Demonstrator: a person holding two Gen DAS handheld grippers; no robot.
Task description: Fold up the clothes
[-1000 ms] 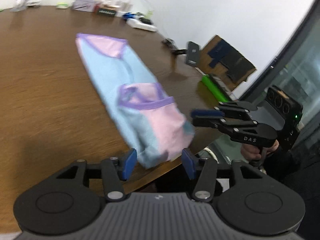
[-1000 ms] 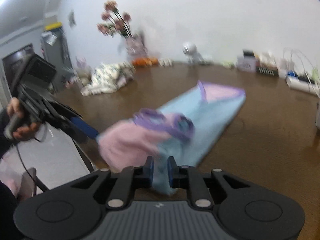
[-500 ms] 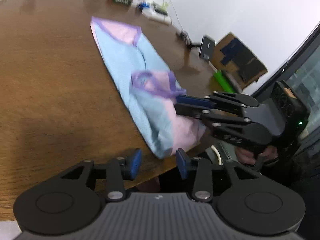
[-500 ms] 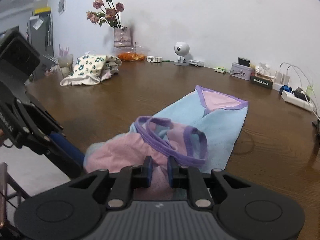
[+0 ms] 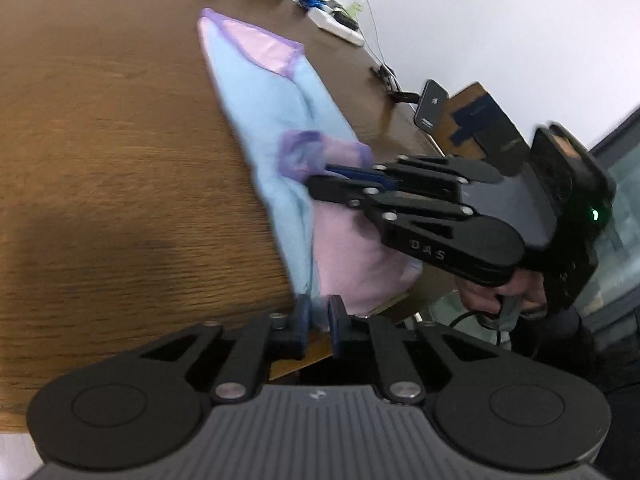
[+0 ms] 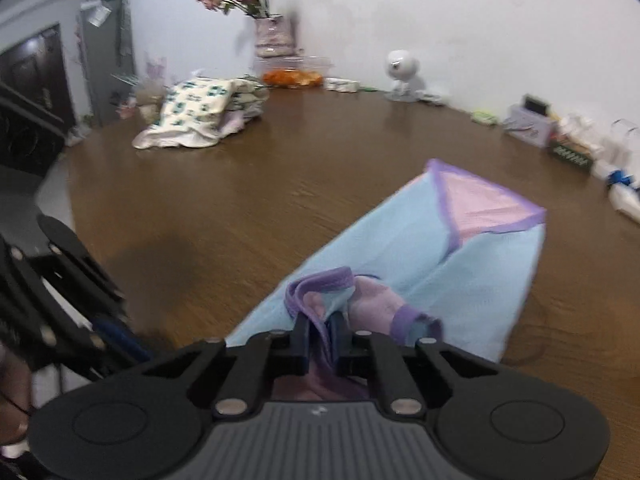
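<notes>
At the bottom centre of the left wrist view, the left gripper [image 5: 318, 316] has just been closing, and its blue pads now pinch the near corner of the blue and pink garment [image 5: 272, 120] at the table [image 5: 100, 140] edge. In the right wrist view the right gripper [image 6: 320, 334] sits low in the middle, jaws nearly together and clamped on a purple-trimmed fold of the same garment [image 6: 472, 256] (they have just closed a little tighter). Seen from the left camera, the right gripper reaches in from the right of the frame over the pink part. Beyond, the garment stretches flat toward the upper middle of the frame. Farther back, upper left in the right view, lies a patterned cloth pile [image 6: 200, 114], with a vase of flowers [image 6: 272, 36] behind it.
</notes>
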